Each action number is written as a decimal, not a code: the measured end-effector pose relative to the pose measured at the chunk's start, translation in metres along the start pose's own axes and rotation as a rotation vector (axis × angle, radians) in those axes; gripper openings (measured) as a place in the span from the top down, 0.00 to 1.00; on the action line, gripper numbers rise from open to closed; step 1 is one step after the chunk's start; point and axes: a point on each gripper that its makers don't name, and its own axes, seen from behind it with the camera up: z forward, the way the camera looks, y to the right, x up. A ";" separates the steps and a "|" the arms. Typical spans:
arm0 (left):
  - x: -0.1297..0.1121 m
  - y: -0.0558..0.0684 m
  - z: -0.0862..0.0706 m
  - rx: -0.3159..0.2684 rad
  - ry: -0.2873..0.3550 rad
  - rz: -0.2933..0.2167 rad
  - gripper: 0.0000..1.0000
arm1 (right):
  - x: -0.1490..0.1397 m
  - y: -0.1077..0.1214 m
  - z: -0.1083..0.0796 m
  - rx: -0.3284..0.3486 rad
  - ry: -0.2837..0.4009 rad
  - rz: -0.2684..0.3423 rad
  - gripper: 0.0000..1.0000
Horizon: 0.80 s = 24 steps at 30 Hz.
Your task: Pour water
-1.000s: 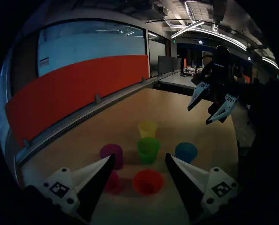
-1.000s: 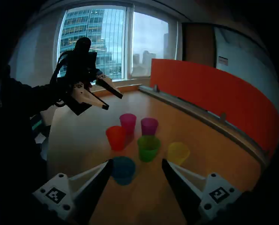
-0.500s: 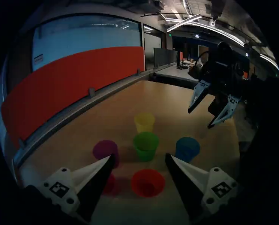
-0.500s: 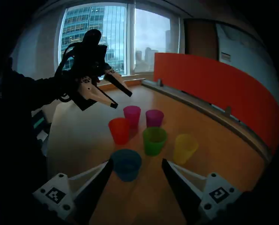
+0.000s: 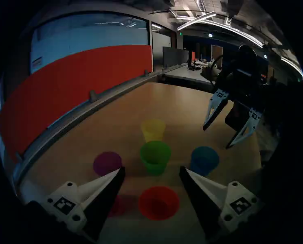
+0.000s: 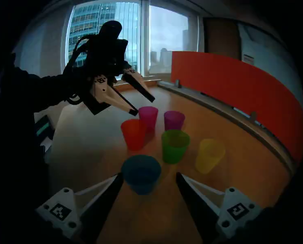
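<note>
The right gripper (image 6: 148, 175) has advanced toward the blue cup (image 6: 141, 174).

A light wooden tabletop (image 5: 180, 105) is seen, paler and brightly lit toward its window-side edge (image 6: 82, 134). Along one long edge a grey rail (image 5: 70, 122) is fitted, with small brackets spaced along it. Just behind the rail an orange-red partition panel (image 5: 70, 81) is mounted upright, and above it a pale glazed wall (image 5: 90, 36) is seen, with a small label (image 5: 36, 63) stuck near its end. Beyond the far end of the tabletop, further desks (image 5: 192, 71) are made out in a dim office under long ceiling light strips (image 5: 229, 26). Past the opposite end a large window (image 6: 163, 36) is set, through which tall buildings (image 6: 80, 28) are visible.
</note>
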 end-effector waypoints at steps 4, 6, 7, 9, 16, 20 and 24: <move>-0.002 0.001 0.004 -0.007 -0.009 0.000 0.01 | -0.006 -0.002 0.007 0.008 -0.009 0.001 0.00; -0.003 0.001 0.006 -0.010 -0.012 0.002 0.01 | -0.008 -0.003 0.010 0.011 -0.013 0.002 0.00; -0.003 0.001 0.007 -0.011 -0.013 0.002 0.01 | -0.009 -0.004 0.012 0.012 -0.015 0.001 0.00; -0.003 0.002 0.009 -0.015 -0.015 0.003 0.01 | -0.012 -0.005 0.016 0.015 -0.019 0.001 0.00; -0.004 0.002 0.016 -0.020 -0.024 0.001 0.01 | -0.019 -0.007 0.029 0.021 -0.033 0.000 0.00; -0.005 0.002 0.020 -0.024 -0.028 0.000 0.01 | -0.019 -0.007 0.036 0.025 -0.034 0.002 0.00; -0.005 0.003 0.023 -0.029 -0.037 -0.001 0.01 | -0.021 -0.007 0.043 0.029 -0.038 0.001 0.00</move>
